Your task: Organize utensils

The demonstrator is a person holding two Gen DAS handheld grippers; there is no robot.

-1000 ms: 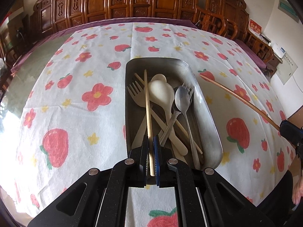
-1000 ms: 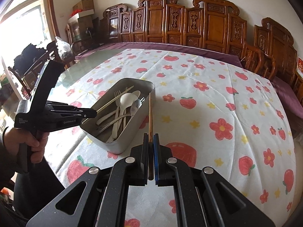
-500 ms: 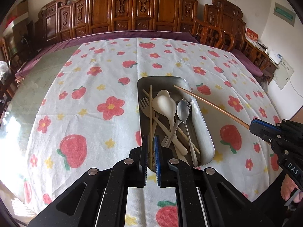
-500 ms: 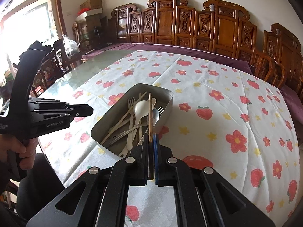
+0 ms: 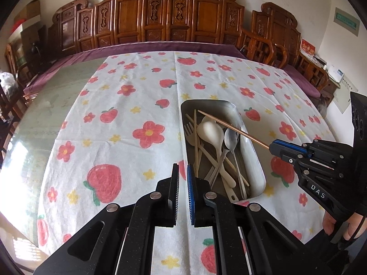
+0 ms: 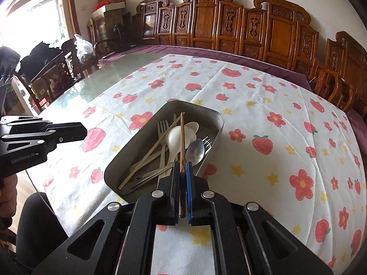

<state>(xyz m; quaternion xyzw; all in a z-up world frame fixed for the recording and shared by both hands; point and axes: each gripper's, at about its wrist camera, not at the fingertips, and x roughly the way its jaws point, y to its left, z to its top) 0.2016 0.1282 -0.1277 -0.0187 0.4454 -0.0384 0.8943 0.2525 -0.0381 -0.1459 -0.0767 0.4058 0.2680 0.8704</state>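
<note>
Holding: a chopstick (image 6: 182, 137) is being gripped by the right tongs (image 6: 182, 171), its tip poised over the tray, likely for release.
Tray: the metal tray (image 5: 257, 160) is resting on the counter (image 5: 114, 114), with forks and spoons being kept together inside.
Left tongs (image 5: 182, 176): slightly parted, nothing is being held.

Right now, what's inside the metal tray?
Inside the metal tray: white spoon, steel spoon, forks, pale chopsticks. Handles overlap, so whatever lies beneath them stays hidden.
</note>
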